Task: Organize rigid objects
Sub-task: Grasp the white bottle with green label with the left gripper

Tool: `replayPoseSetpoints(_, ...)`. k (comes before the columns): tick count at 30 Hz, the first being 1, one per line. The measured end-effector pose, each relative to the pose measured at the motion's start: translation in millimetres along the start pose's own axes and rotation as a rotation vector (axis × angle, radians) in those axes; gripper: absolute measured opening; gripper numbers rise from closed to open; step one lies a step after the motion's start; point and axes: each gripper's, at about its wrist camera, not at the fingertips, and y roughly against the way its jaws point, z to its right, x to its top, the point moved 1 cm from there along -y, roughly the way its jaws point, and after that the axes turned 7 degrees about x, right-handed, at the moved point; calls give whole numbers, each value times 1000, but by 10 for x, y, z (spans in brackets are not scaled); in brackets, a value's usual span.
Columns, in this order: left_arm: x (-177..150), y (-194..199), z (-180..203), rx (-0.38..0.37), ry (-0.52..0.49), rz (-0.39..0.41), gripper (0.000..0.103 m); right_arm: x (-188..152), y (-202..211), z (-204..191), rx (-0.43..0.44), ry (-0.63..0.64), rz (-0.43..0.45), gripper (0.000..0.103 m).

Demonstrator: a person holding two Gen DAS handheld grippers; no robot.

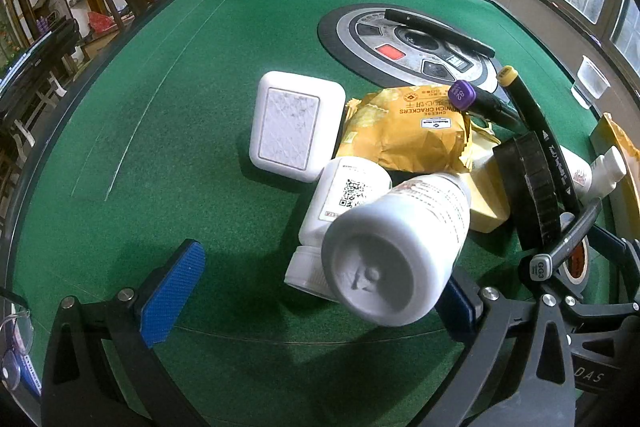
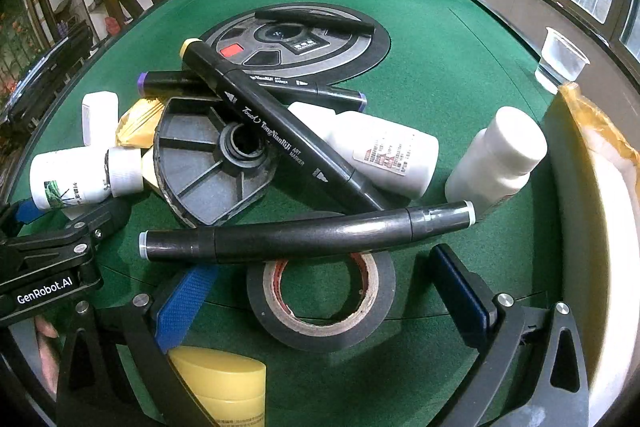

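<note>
In the left wrist view, a white bottle (image 1: 392, 255) lies tilted with its base toward me, leaning on a second white bottle (image 1: 348, 195). My left gripper (image 1: 320, 267) is open; the tilted bottle sits against the right pad, far from the left pad. Behind lie a white card box (image 1: 296, 125) and a yellow cracker pack (image 1: 404, 131). My right gripper (image 2: 324, 263) is open over a black tape roll (image 2: 320, 299), with a grey-capped marker (image 2: 304, 235) lying across the tips. A yellow-capped marker (image 2: 280, 131) rests on a black plastic disc (image 2: 212, 159).
Two more white bottles (image 2: 384, 151) (image 2: 496, 159) lie on the green felt table (image 2: 440, 47). The round control panel (image 2: 296, 43) carries a black pen. A plastic cup (image 2: 560, 59) stands at the far right, a taped box (image 2: 592, 187) at the right edge, a yellow container (image 2: 224, 383) below.
</note>
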Motion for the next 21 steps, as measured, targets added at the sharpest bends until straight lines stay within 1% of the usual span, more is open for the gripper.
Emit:
replayPoseSetpoints(8,-18,-1,1,-4,-6,1,103,2,1,-1,0,0,0,102)
replayPoseSetpoints(12,-60,22,-42,-31,-43,-3,103,-11,10,-1,-5,-6,1,102)
replayPoseSetpoints(14,-86,65,-62,-63,-58,-18,103,-1,5,9,4,6,-3,102)
replayPoseSetpoints(18,-141,179,-215,-112,-48,-18,103,-67,71,11,53,69,-57,102)
replayPoseSetpoints(21,-186,264,-359,-140,-34,-17,103,-172,229,18,122,113,-41,102)
